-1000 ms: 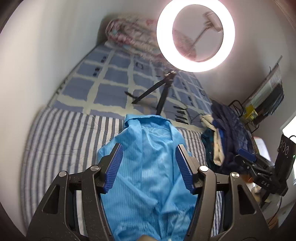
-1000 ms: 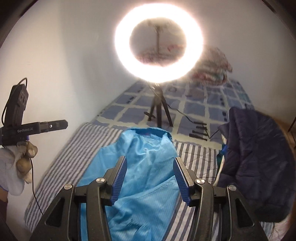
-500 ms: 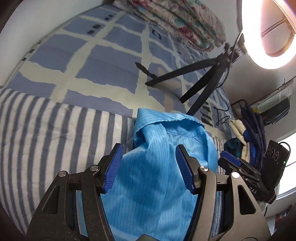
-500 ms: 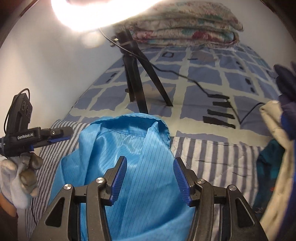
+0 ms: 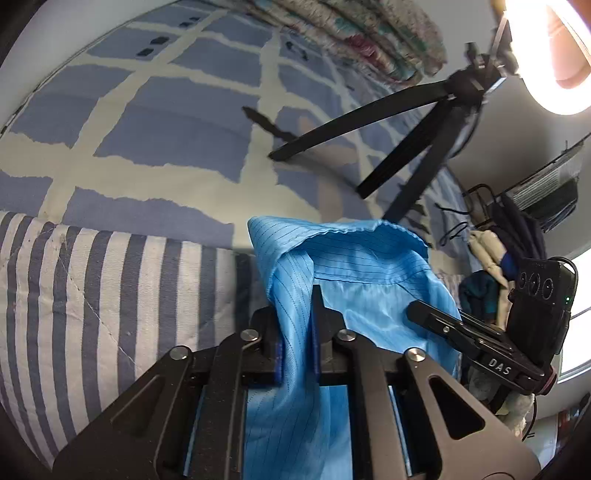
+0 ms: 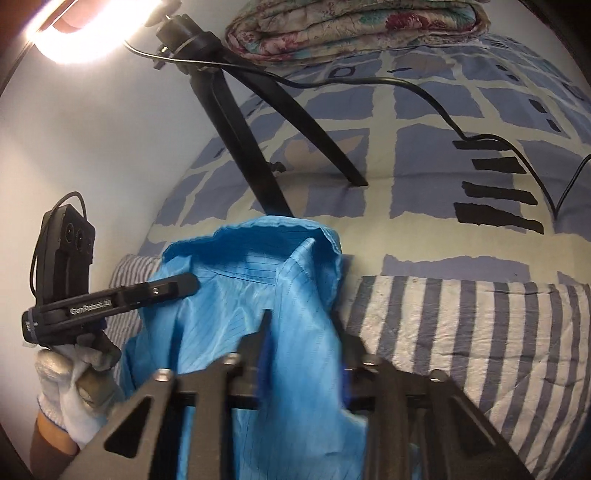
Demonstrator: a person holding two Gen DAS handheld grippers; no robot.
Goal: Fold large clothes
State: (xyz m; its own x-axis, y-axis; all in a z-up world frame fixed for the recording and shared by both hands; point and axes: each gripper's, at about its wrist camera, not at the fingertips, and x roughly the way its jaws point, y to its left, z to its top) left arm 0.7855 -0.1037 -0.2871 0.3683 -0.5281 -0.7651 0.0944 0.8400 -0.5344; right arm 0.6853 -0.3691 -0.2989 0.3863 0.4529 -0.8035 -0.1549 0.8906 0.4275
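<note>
A bright blue pinstriped shirt [image 5: 354,273] lies collar-up on a blue and white striped quilt [image 5: 110,288]. My left gripper [image 5: 297,347] is shut on the shirt's left shoulder fabric just below the collar. My right gripper [image 6: 303,354] is shut on the shirt [image 6: 236,295] at its right shoulder, with blue cloth bunched between the fingers. Each gripper shows in the other's view: the right one [image 5: 476,343] at the shirt's right edge, the left one [image 6: 110,299] at its left edge.
A black tripod [image 5: 413,147] with a lit ring light [image 5: 546,55] stands on the blue checked bedsheet [image 5: 166,129] just behind the collar. A folded floral quilt [image 6: 354,26] lies at the bed's far end. A pile of dark clothes [image 5: 509,251] sits at the right.
Both grippers moved forward and down to the shirt's shoulders and closed on the fabric; they were open half a second ago.
</note>
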